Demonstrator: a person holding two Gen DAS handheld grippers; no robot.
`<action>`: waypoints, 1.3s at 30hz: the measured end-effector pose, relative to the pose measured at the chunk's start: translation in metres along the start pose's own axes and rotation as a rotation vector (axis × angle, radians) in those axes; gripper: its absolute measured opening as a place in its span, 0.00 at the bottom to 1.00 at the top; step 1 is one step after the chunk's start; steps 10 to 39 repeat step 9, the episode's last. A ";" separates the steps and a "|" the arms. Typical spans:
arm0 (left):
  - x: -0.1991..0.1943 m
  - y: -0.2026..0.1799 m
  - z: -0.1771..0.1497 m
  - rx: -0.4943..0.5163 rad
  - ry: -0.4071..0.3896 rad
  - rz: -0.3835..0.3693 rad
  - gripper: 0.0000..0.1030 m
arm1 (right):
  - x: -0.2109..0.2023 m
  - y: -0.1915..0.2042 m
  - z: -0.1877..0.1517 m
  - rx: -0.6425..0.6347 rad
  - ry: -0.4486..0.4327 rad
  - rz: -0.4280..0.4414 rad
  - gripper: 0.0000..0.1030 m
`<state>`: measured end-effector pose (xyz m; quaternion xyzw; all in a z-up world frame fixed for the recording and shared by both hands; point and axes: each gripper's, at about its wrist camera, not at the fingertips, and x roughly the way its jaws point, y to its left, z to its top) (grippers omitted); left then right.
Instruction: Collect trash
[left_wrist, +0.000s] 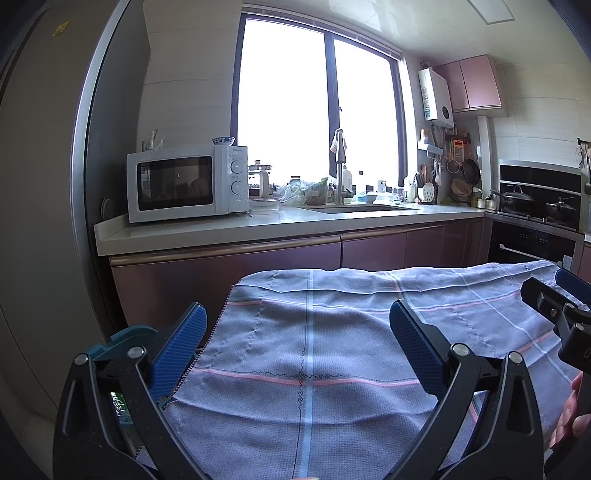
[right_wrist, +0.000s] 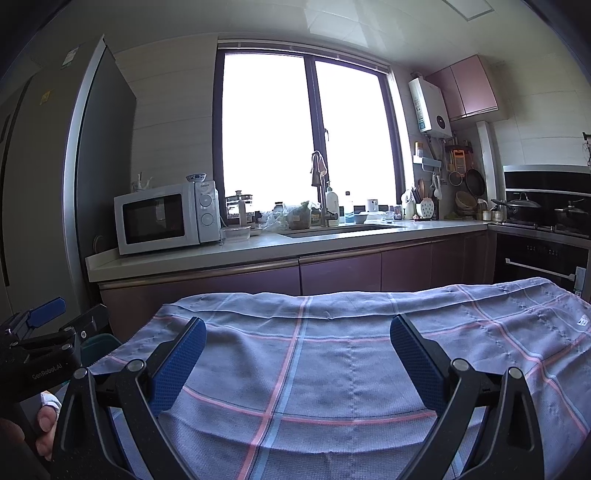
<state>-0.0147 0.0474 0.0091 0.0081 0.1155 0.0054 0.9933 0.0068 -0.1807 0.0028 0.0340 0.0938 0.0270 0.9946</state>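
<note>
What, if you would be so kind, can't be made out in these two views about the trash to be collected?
- Trash: none identifiable in either view; the checked cloth shows no loose items.
- Teal container: left wrist view, mostly hidden behind the left claw; its contents are unseen.
- Countertop clutter by the sink: too small to identify.
- Window: overexposed, nothing visible outside.
- Right claw: open, empty.

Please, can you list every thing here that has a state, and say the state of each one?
Left gripper: open, empty, over the cloth.
Right gripper: open, empty, over the cloth.
Cloth: spread flat, a few creases.
Microwave: door shut.
Window: shut, as far as I can tell.
Lower cabinets: doors shut.
Upper cabinet: doors shut.
Pots: lids on.
</note>
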 end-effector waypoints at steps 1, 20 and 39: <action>0.003 -0.001 0.000 0.001 0.010 -0.003 0.95 | 0.000 -0.001 -0.001 0.001 0.002 -0.002 0.94; 0.068 0.001 0.001 -0.030 0.242 -0.033 0.95 | 0.015 -0.035 0.002 0.001 0.069 -0.060 0.94; 0.068 0.001 0.001 -0.030 0.242 -0.033 0.95 | 0.015 -0.035 0.002 0.001 0.069 -0.060 0.94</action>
